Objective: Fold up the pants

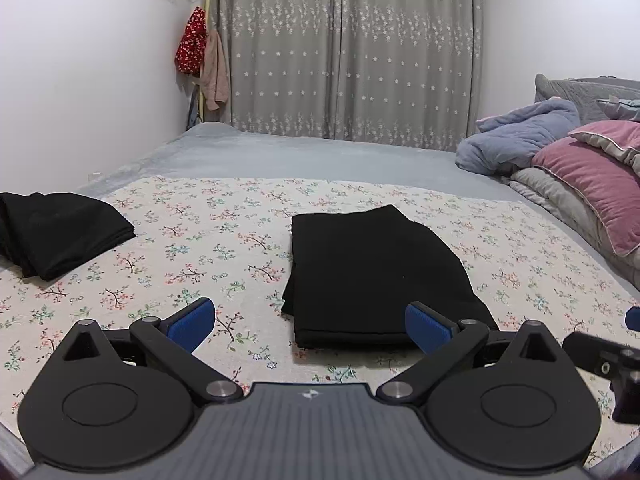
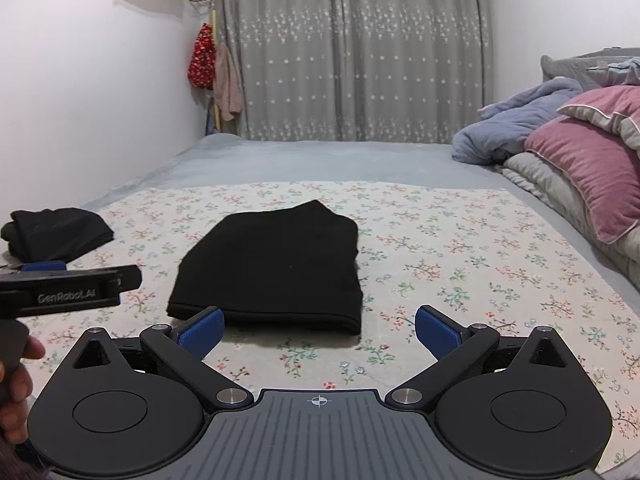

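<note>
A pair of black pants (image 1: 372, 276) (image 2: 276, 264) lies folded into a flat rectangle on the floral bed cover (image 1: 200, 248) (image 2: 460, 260). My left gripper (image 1: 308, 326) is open just short of the pants' near left corner, with nothing between its blue pads (image 1: 190, 324). My right gripper (image 2: 318, 332) is open too, right in front of the pants' near edge, and holds nothing. The left gripper's body (image 2: 68, 284) shows at the left of the right wrist view, held by a hand (image 2: 16, 392).
A second folded black garment (image 1: 60, 232) (image 2: 56, 232) lies at the far left of the cover. Pink pillows (image 1: 592, 180) (image 2: 588, 164) and a blue blanket (image 1: 520, 140) are piled on the right. A grey starred curtain (image 1: 352, 48) hangs behind the bed.
</note>
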`<state>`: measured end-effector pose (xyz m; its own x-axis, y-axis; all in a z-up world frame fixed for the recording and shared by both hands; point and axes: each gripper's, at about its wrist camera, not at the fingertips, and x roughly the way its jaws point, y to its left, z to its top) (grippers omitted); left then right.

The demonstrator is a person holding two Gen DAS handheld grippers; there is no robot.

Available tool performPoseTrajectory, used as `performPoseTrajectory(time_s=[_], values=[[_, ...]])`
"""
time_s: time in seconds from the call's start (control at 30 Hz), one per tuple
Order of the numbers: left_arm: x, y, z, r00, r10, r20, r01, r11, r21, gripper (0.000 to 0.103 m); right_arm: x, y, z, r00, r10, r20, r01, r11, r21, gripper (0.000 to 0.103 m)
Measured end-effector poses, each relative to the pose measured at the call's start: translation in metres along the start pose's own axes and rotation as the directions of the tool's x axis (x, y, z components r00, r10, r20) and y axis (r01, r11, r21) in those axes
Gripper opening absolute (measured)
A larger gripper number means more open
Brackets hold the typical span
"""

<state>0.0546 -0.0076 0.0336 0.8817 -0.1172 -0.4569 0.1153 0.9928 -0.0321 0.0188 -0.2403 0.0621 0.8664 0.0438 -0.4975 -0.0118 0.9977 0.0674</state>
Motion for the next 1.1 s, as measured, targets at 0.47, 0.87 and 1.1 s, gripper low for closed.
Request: performPoseTrajectory(time_s=[0.47,0.87,1.1], values=[[0.003,-0.008,-0.006,0.999,0.005,-0.041,-0.005,1.0,-0.001,0.101,0.001,0.001,-0.005,1.0,-0.008,-0.018,0.008,1.0,-0.005,0.103],[0.005,-0.013,-0.007,0.997,0.015,-0.075,-0.014,1.0,0.003,0.101,0.001,0.001,-0.007,1.0,-0.01,-0.024,0.01,1.0,-0.006,0.103],[0.005,-0.015,-0.009,0.997,0.025,-0.077,-0.025,1.0,0.012,0.101,0.002,0.002,-0.009,1.0,-0.006,-0.027,0.006,1.0,-0.009,0.103]])
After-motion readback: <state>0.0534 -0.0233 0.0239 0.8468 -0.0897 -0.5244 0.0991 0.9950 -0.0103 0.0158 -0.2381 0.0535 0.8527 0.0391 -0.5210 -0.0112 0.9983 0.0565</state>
